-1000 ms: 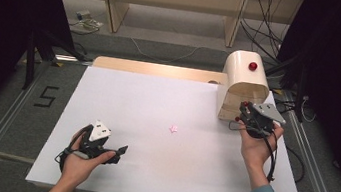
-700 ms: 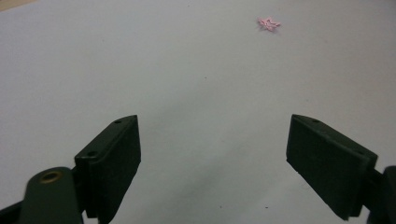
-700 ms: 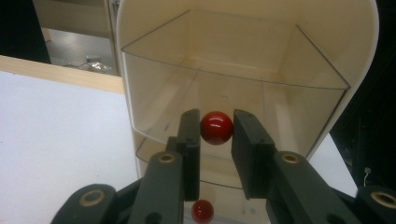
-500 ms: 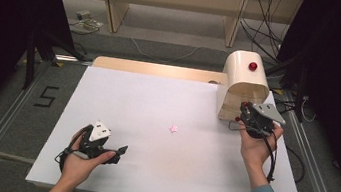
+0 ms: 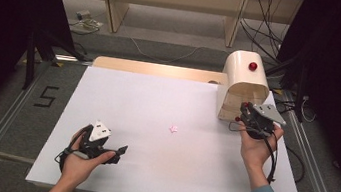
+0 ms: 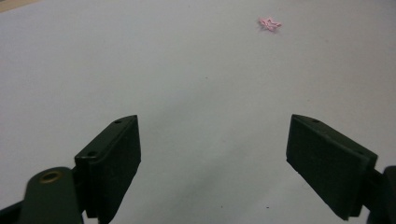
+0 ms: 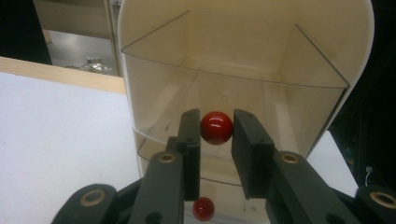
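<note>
1. White tabletop in the high view: the right claw is at the front of a cream drawer box, with a red knob on the box top beyond it. The right hand reaches forward, forearm angled in from the near edge. The left claw rests low near the person's edge, pointing toward a small pink star ahead of it and well apart.

2. Left gripper view: the jaws are spread wide over bare tabletop, holding nothing; the star lies far ahead, to the right.

3. Right gripper view: the jaws pinch a red ball handle on a clear upper drawer; a second red ball sits just below the claw. The drawer looks hardly drawn out, so the grip seems made and the pulling left to do.
</note>
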Demonstrator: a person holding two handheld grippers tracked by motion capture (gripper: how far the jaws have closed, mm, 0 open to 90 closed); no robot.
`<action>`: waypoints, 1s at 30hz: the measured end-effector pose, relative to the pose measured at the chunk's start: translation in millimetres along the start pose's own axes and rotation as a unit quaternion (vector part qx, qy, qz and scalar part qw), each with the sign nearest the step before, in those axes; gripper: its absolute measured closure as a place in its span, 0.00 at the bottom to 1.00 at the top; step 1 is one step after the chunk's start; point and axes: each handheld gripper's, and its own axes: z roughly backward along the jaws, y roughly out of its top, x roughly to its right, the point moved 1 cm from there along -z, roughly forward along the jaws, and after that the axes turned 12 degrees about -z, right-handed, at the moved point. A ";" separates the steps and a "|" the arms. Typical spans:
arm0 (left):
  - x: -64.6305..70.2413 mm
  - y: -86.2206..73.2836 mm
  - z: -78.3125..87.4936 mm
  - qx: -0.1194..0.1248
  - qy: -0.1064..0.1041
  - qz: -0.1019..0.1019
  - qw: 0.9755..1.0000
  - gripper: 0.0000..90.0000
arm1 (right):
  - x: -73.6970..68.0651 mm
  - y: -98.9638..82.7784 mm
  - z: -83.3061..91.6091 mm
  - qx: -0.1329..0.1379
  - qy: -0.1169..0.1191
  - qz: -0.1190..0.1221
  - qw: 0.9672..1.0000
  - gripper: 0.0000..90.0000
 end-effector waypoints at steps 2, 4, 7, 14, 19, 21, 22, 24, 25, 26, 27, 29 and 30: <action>0.1 0.0 0.0 0.000 0.000 0.001 1.000 0.20 | 0.1 0.0 0.5 0.000 0.000 0.000 1.000 0.82; 0.3 0.0 -0.3 0.002 0.000 0.003 1.000 0.20 | 0.0 -0.3 0.9 0.000 -0.001 0.000 1.000 0.82; -0.2 0.0 0.2 0.000 0.001 -0.001 1.000 0.20 | -0.1 -0.4 1.5 -0.001 -0.001 0.000 1.000 0.82; 0.3 0.1 0.1 0.000 0.001 -0.001 1.000 0.20 | 0.0 -0.3 3.8 0.002 -0.003 -0.001 1.000 0.82; 0.6 0.1 0.1 0.000 0.002 -0.002 1.000 0.20 | 0.0 -0.3 5.6 0.002 -0.001 0.001 1.000 0.82; 0.3 0.2 0.2 0.000 0.002 -0.004 1.000 0.20 | -0.1 -0.3 6.0 0.002 -0.002 0.001 1.000 0.82; 0.2 0.1 0.2 0.000 0.003 -0.004 1.000 0.20 | -0.2 -0.4 6.6 0.001 -0.002 0.001 1.000 0.82; 0.2 0.1 0.2 0.000 0.003 -0.004 1.000 0.20 | -0.4 -0.7 7.0 0.002 -0.002 0.001 1.000 0.82; 0.2 0.1 0.2 0.000 0.003 -0.004 1.000 0.20 | -0.4 -0.7 7.0 0.002 -0.002 0.001 1.000 0.82; 0.2 0.1 0.3 0.000 0.003 -0.004 1.000 0.20 | -0.5 -0.8 7.2 0.003 -0.002 0.000 1.000 0.82; 0.3 0.2 0.3 0.000 0.003 -0.004 1.000 0.20 | -0.6 -0.8 7.5 0.003 -0.002 0.000 1.000 0.82; 0.3 0.2 0.3 0.001 0.003 -0.004 1.000 0.20 | -0.6 -0.8 7.9 0.004 -0.003 0.001 1.000 0.82; 0.2 0.2 0.4 0.000 0.003 -0.004 1.000 0.20 | -0.7 -0.7 8.2 0.004 -0.003 0.001 1.000 0.82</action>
